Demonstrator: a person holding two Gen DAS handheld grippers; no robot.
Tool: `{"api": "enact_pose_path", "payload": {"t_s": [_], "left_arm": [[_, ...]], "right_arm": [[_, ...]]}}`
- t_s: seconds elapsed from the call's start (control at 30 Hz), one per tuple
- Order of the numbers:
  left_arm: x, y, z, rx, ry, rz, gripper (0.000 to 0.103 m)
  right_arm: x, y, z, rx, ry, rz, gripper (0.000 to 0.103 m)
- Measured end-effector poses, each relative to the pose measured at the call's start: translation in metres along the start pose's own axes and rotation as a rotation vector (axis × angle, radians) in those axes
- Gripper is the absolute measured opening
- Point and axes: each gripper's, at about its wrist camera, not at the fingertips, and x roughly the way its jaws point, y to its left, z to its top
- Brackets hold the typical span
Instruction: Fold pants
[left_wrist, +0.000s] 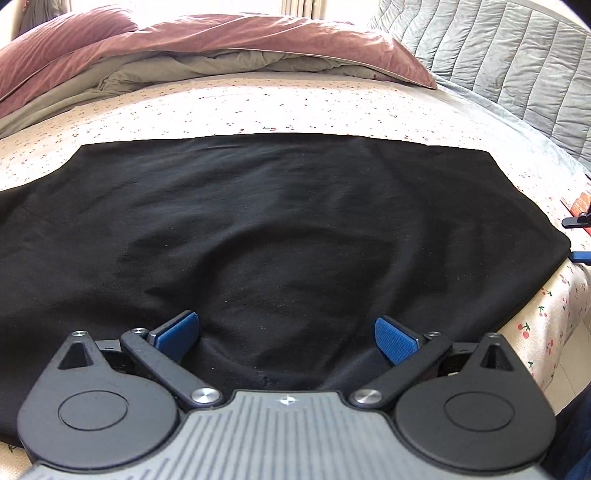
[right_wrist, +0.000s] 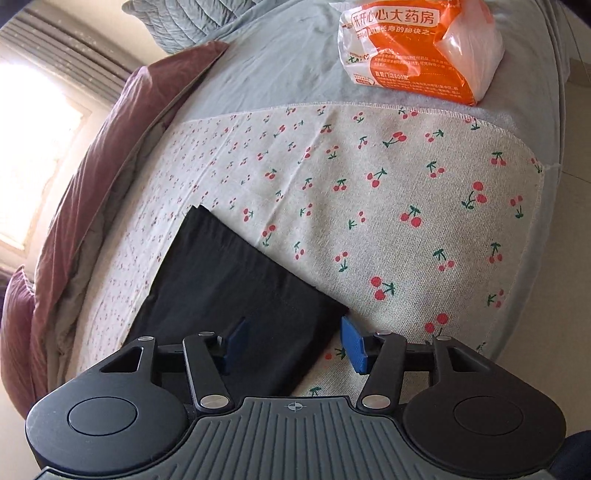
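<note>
- Pants (left_wrist: 280, 221), black, spread flat and softly rippled across the cherry-print sheet (right_wrist: 369, 192).
- Left gripper (left_wrist: 286, 338) hovers over the near edge, jaws wide, grasping nothing.
- Right gripper (right_wrist: 293, 343) straddles a corner, pads not pinching.

The left gripper (left_wrist: 286, 338) hangs low over the near edge of the black pants (left_wrist: 280, 221), its blue pads (left_wrist: 393, 341) spread wide with only loose cloth between them. The pants lie flat across the cherry-print sheet (left_wrist: 221, 107) on the bed. Beyond their far edge lies a bunched pink duvet (left_wrist: 207, 40), with a grey quilted cover (left_wrist: 498, 55) toward the far right corner.
</note>
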Motion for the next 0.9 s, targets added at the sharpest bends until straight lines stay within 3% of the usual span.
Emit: {"api": "enact_pose_path", "payload": {"t_s": [0.13,0.3,0.47,0.67,0.8,0.9], "left_arm": [[0.002,-0.007,0.0,0.014,-0.005,-0.006,0.092],[0.003,-0.007,0.002,0.003,-0.006,-0.014,0.092],[0.001,0.008,0.007,-0.092,-0.008,-0.066,0.092],[-0.001,0.045,0.013,-0.309,-0.008,-0.189,0.092],[-0.002,0.071,0.012,-0.47,-0.031,-0.231,0.092],[-0.004,0.087,0.009,-0.564,-0.071,-0.236,0.092]], "right_arm": [[0.003,-0.007,0.0,0.038,-0.015,-0.003,0.035],[0.009,-0.003,-0.003,0.028,-0.022,0.005,0.007],[-0.001,0.016,-0.009,-0.034,-0.103,0.054,0.005],[-0.023,0.088,-0.05,-0.425,-0.345,0.002,0.005],[-0.044,0.149,-0.112,-0.758,-0.511,0.108,0.005],[-0.044,0.188,-0.18,-1.078,-0.544,0.201,0.005]]}}
